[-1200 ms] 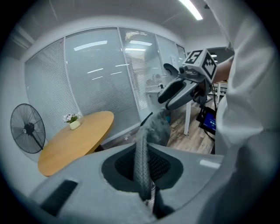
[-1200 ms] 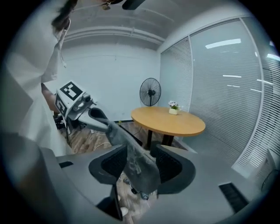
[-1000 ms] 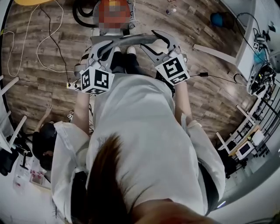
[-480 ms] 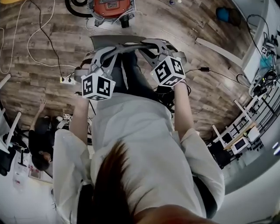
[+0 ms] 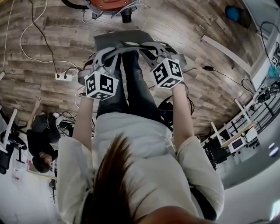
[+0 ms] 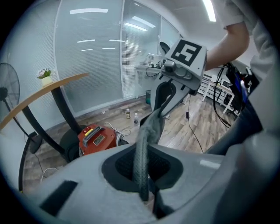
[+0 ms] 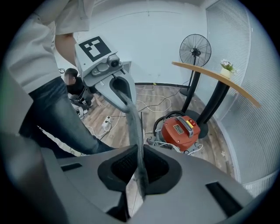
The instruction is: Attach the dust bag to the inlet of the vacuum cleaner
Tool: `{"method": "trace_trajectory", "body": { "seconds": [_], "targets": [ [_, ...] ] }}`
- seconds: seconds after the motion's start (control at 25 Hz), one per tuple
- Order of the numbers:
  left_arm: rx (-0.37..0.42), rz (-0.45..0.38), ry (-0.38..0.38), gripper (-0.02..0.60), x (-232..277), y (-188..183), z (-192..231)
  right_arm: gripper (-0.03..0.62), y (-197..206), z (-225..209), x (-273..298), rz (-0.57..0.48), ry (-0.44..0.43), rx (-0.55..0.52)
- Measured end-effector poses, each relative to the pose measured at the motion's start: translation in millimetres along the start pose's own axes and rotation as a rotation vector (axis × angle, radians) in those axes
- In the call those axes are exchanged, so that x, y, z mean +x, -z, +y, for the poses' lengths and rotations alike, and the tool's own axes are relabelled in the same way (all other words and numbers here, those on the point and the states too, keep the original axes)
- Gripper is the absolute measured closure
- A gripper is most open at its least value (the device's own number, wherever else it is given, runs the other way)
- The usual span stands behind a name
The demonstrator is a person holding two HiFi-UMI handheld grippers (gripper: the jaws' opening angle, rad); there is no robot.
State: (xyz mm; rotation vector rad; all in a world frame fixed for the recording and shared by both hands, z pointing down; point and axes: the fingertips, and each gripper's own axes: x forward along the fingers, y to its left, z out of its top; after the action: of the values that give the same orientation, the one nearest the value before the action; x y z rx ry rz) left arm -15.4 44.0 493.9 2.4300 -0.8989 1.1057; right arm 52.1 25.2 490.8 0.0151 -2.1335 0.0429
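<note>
A grey dust bag (image 5: 119, 38) hangs stretched between my two grippers above the wooden floor, in front of the person's legs. My left gripper (image 5: 106, 54) is shut on one end of its edge (image 6: 142, 153). At the other end my right gripper (image 5: 146, 46) has its jaws closing, with the bag's edge (image 7: 136, 144) pinched between them. The red vacuum cleaner (image 5: 111, 3) stands on the floor beyond the bag, cut off by the top of the head view. It shows whole in the left gripper view (image 6: 97, 139) and the right gripper view (image 7: 180, 130), well apart from the bag.
A power strip (image 5: 63, 77) and white cables lie on the floor at left. Another person (image 5: 41, 131) sits low at the left. A fan (image 7: 195, 50) and a curved wooden table (image 7: 214, 74) stand behind the vacuum. Two bottles (image 6: 131, 116) stand by the glass wall.
Both grippers have sunk toward the floor with the bag stretched between them. In the head view the vacuum has slid toward the top edge and the legs have come into sight.
</note>
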Motion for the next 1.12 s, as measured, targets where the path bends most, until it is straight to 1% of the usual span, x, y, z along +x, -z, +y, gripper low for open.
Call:
{"method": "trace_trajectory", "body": {
  "seconds": [0.12, 0.24, 0.36, 0.48, 0.56, 0.72, 0.84, 1.0, 1.12],
  "targets": [
    [-0.029, 0.009, 0.019, 0.557, 20, 11, 0, 0.559, 15, -2, 15, 0.018, -0.018, 0.011],
    [-0.042, 0.008, 0.030, 0.557, 37, 12, 0, 0.559, 28, -8, 22, 0.028, -0.048, 0.018],
    [-0.056, 0.004, 0.031, 0.557, 51, 14, 4, 0.559, 36, -20, 29, 0.035, -0.066, 0.015],
    [-0.090, 0.019, 0.030, 0.557, 70, 23, 10, 0.559, 46, -28, 45, 0.039, -0.073, 0.037],
    [-0.102, 0.045, 0.035, 0.557, 85, 35, 11, 0.559, 57, -29, 62, 0.053, -0.092, 0.047],
    [-0.103, 0.100, 0.030, 0.557, 114, 64, 14, 0.560, 75, -39, 103, 0.108, -0.142, -0.040],
    [-0.144, 0.124, 0.023, 0.557, 132, 85, 19, 0.560, 81, -42, 128, 0.121, -0.160, -0.069],
    [-0.162, 0.146, 0.034, 0.557, 151, 110, 20, 0.561, 94, -36, 156, 0.120, -0.163, -0.042],
    [-0.173, 0.156, 0.032, 0.557, 164, 126, 21, 0.562, 104, -32, 175, 0.116, -0.149, -0.014]
  ]
}}
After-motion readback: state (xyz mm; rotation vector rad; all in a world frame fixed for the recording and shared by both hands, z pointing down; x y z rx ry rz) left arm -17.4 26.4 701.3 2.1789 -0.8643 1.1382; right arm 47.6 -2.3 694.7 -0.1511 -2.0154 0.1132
